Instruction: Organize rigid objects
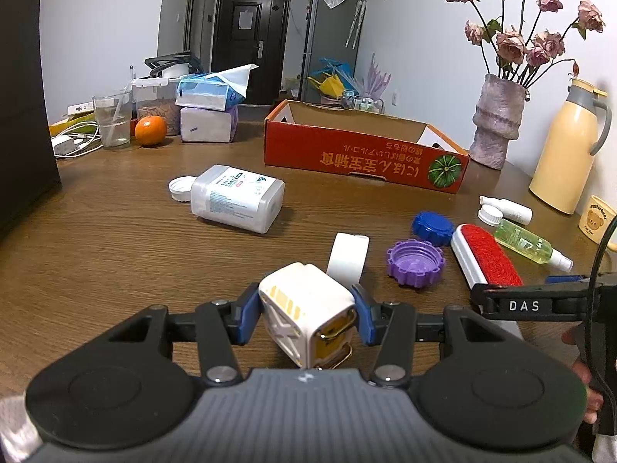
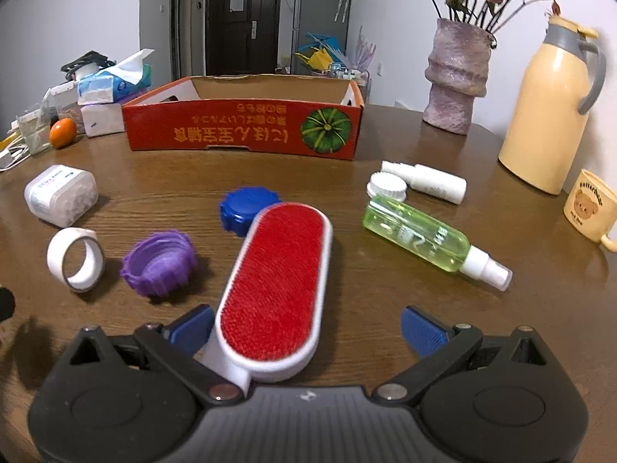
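At the bottom centre of the frame, the left tool (image 1: 308, 314) clamps a white box (image 1: 304, 308) between its blue pads. Just above it stands a tape roll (image 1: 347, 256), with a purple cap (image 1: 415, 262) to its right. A red cardboard box (image 1: 362, 154) sits on the counter (image 1: 115, 239) at upper centre.

On the table (image 2: 385, 328) the cardboard box (image 2: 243, 131) stood at the back. Before it lay the lint brush (image 2: 277, 281), two caps (image 2: 246, 208) and a tape roll (image 2: 75, 258) to its left, the spray bottle (image 2: 424, 239) to its right.
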### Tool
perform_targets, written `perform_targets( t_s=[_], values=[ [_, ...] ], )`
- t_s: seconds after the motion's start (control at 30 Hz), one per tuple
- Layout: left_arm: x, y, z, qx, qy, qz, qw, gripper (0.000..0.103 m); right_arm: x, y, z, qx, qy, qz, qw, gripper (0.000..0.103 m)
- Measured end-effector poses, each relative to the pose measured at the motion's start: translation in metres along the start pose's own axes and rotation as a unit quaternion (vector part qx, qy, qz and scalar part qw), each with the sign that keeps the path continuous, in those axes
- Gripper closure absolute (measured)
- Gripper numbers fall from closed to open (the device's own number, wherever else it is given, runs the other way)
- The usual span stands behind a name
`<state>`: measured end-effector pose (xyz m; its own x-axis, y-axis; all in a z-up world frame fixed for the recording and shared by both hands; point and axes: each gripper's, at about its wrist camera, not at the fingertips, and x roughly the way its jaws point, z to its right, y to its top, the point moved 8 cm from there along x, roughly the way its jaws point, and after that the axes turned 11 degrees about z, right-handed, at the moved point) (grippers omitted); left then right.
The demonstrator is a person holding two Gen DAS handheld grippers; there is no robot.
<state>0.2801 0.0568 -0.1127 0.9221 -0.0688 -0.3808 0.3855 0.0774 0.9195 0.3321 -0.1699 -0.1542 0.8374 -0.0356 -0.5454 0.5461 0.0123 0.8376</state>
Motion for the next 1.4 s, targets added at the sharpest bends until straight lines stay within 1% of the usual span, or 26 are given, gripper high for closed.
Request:
perform_targets(
  t_s=[0.03,0.1,0.17,0.23,0.27,0.3,0.33,0.37,0.47,0.8,1.07,1.4],
  values=[
    [0.0,0.0,0.0,0.0,0.0,0.0,1.0,0.053,0.001,-0.002,0.002,0.002,0.001,-0.003,1.0,0.002],
    [-0.002,0.0,0.0,0.001,0.001,0.002,1.0,0.053,0.004,-0.006,0.006,0.007,0.005,-0.01,1.0,0.008],
    [-0.003,0.001,0.001,0.001,0.003,0.003,1.0,0.053,0.006,-0.007,0.009,0.021,0.015,-0.007,1.0,0.01],
    [-0.005,0.002,0.002,0.002,0.005,0.004,1.0,0.053,0.009,-0.006,0.009,0.021,0.018,0.0,1.0,0.014],
    [-0.005,0.002,0.002,0.002,0.005,0.005,1.0,0.053,0.01,-0.004,0.008,0.02,0.021,0.006,1.0,0.019],
    [-0.006,0.003,0.002,0.002,0.006,0.005,1.0,0.053,0.011,-0.003,0.008,0.019,0.024,0.01,0.999,0.028],
    [-0.007,0.003,0.002,0.002,0.006,0.006,1.0,0.053,0.011,-0.002,0.006,0.015,0.029,0.015,0.999,0.034],
    [-0.008,0.004,0.003,0.003,0.007,0.007,0.9999,0.053,0.011,0.0,0.004,0.01,0.038,0.018,0.999,0.048],
    [-0.011,0.006,0.003,0.003,0.01,0.01,0.9999,0.053,0.009,0.001,0.002,0.009,0.05,0.021,0.998,0.048],
    [-0.02,0.023,0.011,0.01,0.01,0.025,0.9996,0.053,-0.003,0.009,0.013,0.031,0.059,0.042,0.997,0.048],
    [-0.015,0.041,0.025,0.018,0.006,0.037,0.9992,0.053,-0.013,0.027,0.014,0.033,0.072,0.064,0.995,0.048],
    [0.0,0.071,0.037,0.006,0.0,0.054,0.9985,0.053,-0.012,0.059,0.009,0.03,0.084,0.094,0.991,0.048]
  ],
)
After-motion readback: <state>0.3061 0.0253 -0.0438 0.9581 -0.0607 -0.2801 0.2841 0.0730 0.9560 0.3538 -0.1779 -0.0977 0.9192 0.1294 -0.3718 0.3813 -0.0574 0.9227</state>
